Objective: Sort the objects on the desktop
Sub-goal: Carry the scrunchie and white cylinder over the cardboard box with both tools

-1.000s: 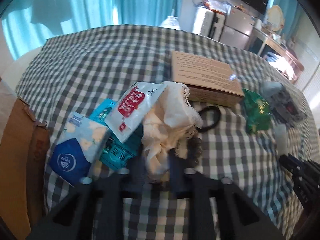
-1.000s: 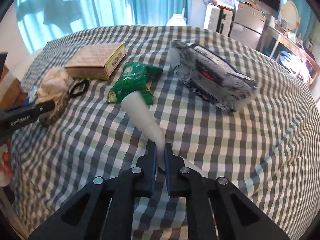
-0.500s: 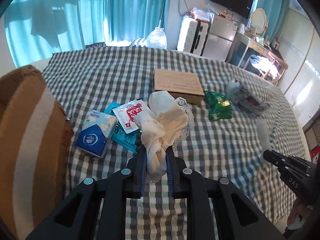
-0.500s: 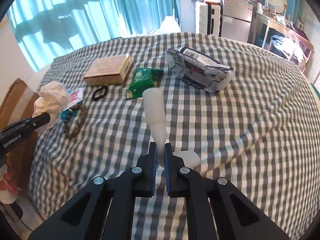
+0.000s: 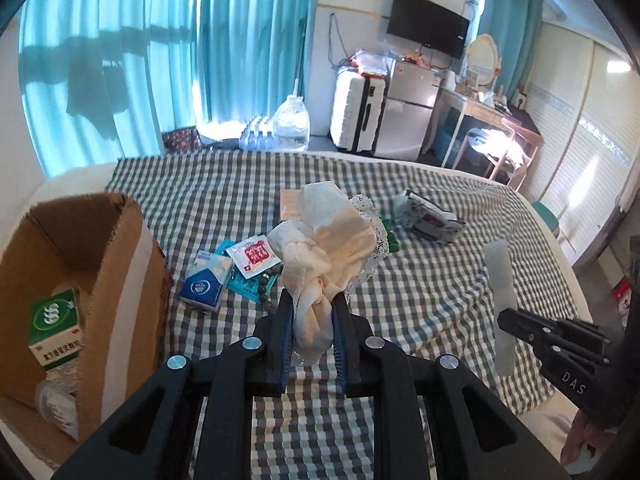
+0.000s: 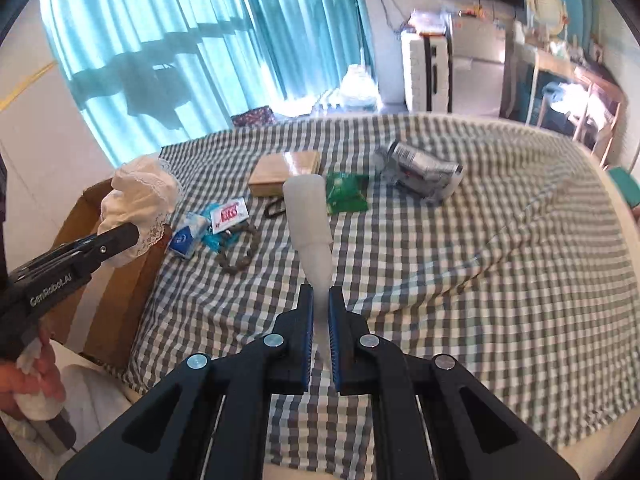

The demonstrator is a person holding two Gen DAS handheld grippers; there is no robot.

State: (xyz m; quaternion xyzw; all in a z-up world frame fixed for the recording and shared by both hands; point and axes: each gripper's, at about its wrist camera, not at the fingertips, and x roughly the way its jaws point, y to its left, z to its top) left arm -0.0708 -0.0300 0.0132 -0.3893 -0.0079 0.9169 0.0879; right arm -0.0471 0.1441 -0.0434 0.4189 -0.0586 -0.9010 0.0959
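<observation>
The left tongs [image 5: 312,312] were clamped on the knotted tail of a cream cloth bundle with a lace edge [image 5: 328,240], raised well above the checked cloth of the bench [image 5: 440,280]; gripping the tail let the bulk hang free of the fingers and clear of the items below. Just to the left stood an open brown cardboard box [image 5: 116,248], already holding a green-and-white medicine carton [image 5: 56,328], so the lift looked meant to carry the bundle over its wall. The right tongs [image 6: 320,300] were closed on the narrow neck of a translucent white plastic bottle [image 6: 308,208], held off the surface with its broad body pointing forward, probably for the same box. On the bench lay a blue tissue pack [image 5: 204,282], a red-and-white sachet [image 5: 254,254], a brown bead bracelet [image 6: 236,254], a flat tan box [image 6: 284,172], a green packet [image 6: 344,192] and a silver foil pouch [image 6: 420,172], all unsorted
</observation>
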